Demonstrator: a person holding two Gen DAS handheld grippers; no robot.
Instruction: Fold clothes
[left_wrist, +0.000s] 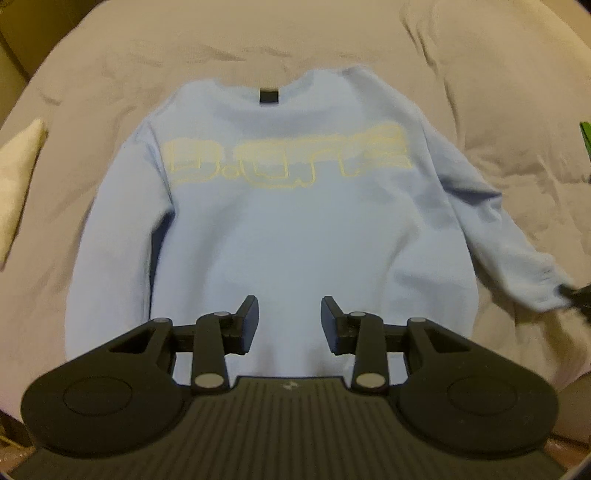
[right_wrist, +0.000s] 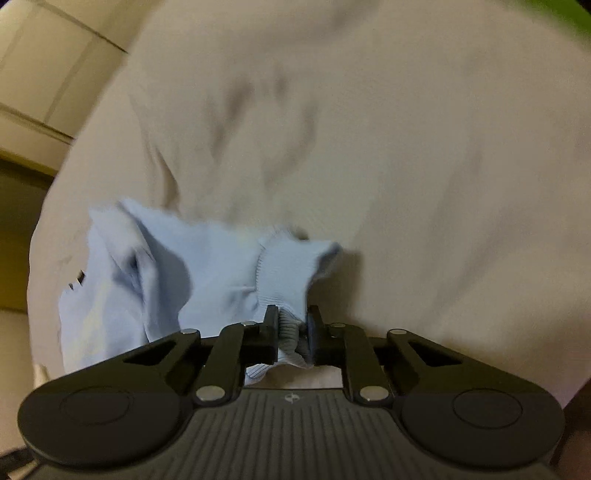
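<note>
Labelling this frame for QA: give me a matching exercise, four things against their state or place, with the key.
Things:
1. sweatshirt
2. cuff
3. left gripper
4. neck label

States or places:
A. black, at the collar
B. pinched in the right gripper
C. jaws apart, nothing between them, over the hem
D. light blue, spread flat on the beige bedding, front up

Pairs: 1-D, 2-B, 3-C, 4-A
</note>
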